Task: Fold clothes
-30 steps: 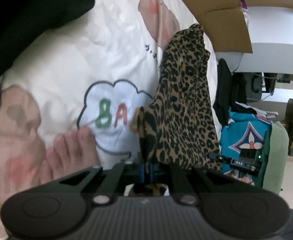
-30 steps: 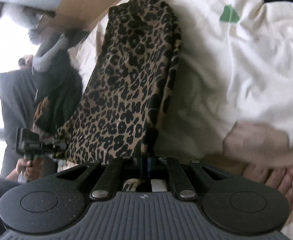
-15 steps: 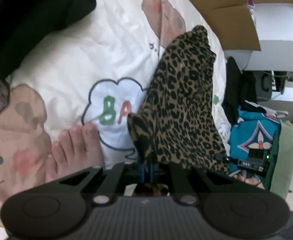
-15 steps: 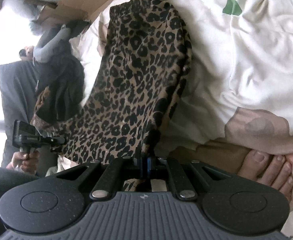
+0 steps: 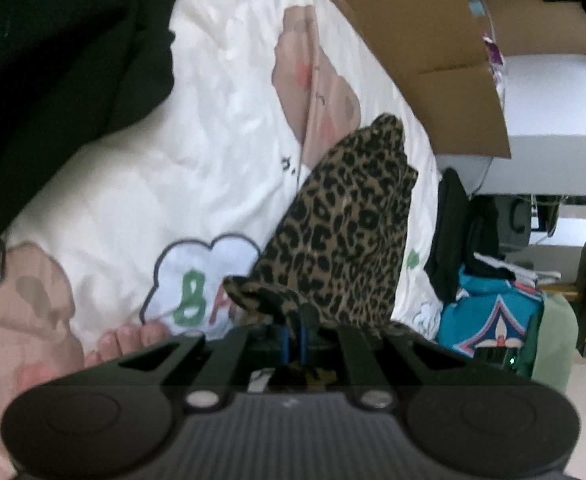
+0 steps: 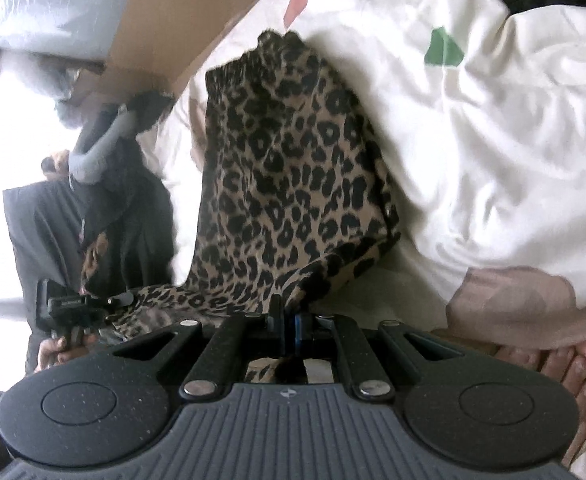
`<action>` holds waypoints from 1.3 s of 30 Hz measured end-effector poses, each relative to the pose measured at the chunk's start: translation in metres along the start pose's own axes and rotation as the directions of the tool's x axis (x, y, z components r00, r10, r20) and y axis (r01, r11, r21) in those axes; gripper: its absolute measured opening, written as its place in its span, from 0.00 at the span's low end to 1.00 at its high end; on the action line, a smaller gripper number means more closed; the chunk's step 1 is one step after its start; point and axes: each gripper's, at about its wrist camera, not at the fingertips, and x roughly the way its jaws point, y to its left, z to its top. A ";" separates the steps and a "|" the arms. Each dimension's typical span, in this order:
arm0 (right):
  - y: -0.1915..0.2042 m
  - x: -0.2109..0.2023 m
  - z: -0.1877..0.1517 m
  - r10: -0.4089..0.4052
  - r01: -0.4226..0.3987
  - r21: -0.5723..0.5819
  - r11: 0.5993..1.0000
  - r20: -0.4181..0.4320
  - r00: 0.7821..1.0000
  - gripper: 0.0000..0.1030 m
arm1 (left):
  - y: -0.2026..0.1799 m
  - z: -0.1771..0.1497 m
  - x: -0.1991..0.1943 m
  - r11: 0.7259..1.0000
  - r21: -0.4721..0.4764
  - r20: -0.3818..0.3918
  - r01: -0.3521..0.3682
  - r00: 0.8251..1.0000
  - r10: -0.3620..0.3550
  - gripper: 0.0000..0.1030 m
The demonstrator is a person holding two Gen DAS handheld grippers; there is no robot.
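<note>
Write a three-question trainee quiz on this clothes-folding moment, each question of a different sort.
1. True or false: both hand-held grippers are shut on the leopard-print garment.
2. What does the garment lie on? A) wooden floor B) white printed bedspread C) glass table
3. Fill in: the box beyond the bed is made of ____.

Key: 1 true: left hand-held gripper and right hand-held gripper each pinch an edge. 2 B. 3 cardboard.

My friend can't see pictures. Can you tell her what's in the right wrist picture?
The right gripper is pinched shut on a corner of a leopard-print garment, which stretches away over a white cartoon-print bedsheet. A cardboard box sits at the top left, and bare toes show at the right edge.
</note>
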 end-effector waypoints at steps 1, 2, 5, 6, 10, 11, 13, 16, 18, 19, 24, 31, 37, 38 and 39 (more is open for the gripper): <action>-0.001 0.000 0.001 0.003 -0.003 0.007 1.000 0.009 1.000 0.02 | 0.000 0.003 0.002 1.000 -0.001 0.005 -0.003 1.000 0.003 0.05; -0.002 0.000 0.003 0.001 -0.001 0.010 1.000 0.017 1.000 0.02 | -0.001 0.005 0.005 1.000 0.000 0.011 -0.006 1.000 0.006 0.05; -0.003 0.003 0.008 -0.009 0.008 0.009 1.000 0.041 0.999 0.02 | -0.001 0.017 0.012 1.000 0.001 0.032 -0.008 0.999 0.008 0.05; -0.003 0.004 0.010 -0.012 0.011 0.009 1.000 0.049 0.999 0.03 | -0.001 0.021 0.015 1.000 -0.001 0.038 -0.006 0.999 0.006 0.05; -0.005 0.009 0.018 -0.027 0.026 0.021 0.999 0.081 0.996 0.03 | -0.007 0.038 0.024 1.000 0.020 0.055 -0.019 0.998 0.018 0.05; -0.005 0.010 0.020 -0.033 0.031 0.023 0.999 0.087 0.996 0.03 | -0.007 0.043 0.026 1.000 0.021 0.059 -0.022 0.998 0.021 0.05; -0.006 0.012 0.023 -0.045 0.043 0.026 0.999 0.099 0.994 0.03 | -0.007 0.050 0.031 0.999 0.018 0.069 -0.029 0.997 0.028 0.06; -0.008 0.015 0.030 -0.063 0.059 0.035 0.998 0.122 0.990 0.03 | -0.006 0.060 0.040 0.999 0.020 0.078 -0.040 0.996 0.038 0.06; -0.009 0.016 0.034 -0.087 0.085 0.026 0.996 0.136 0.987 0.03 | -0.006 0.066 0.049 0.999 0.027 0.079 -0.047 0.996 0.045 0.06; -0.009 0.016 0.036 -0.098 0.096 0.020 0.995 0.143 0.985 0.03 | -0.005 0.068 0.054 0.998 0.030 0.079 -0.052 0.996 0.049 0.06; -0.015 0.025 0.037 -0.126 0.123 0.031 0.992 0.162 0.979 0.03 | 0.001 0.080 0.071 0.995 0.033 0.076 -0.095 0.993 0.092 0.06; -0.018 0.030 0.037 -0.121 0.121 0.011 0.993 0.147 0.982 0.09 | 0.006 0.080 0.080 0.993 0.063 0.040 -0.098 0.995 0.095 0.27; -0.017 0.029 0.032 -0.083 0.082 0.012 0.997 0.125 0.989 0.25 | 0.010 0.069 0.077 0.992 0.063 0.021 -0.111 0.994 0.110 0.49; -0.016 0.031 0.031 -0.074 0.073 0.013 0.997 0.114 0.991 0.26 | 0.011 0.068 0.076 0.992 0.060 0.021 -0.111 0.994 0.110 0.49; -0.016 0.032 0.030 -0.066 0.065 0.010 0.998 0.102 0.993 0.26 | 0.011 0.068 0.076 0.993 0.057 0.021 -0.101 0.995 0.100 0.49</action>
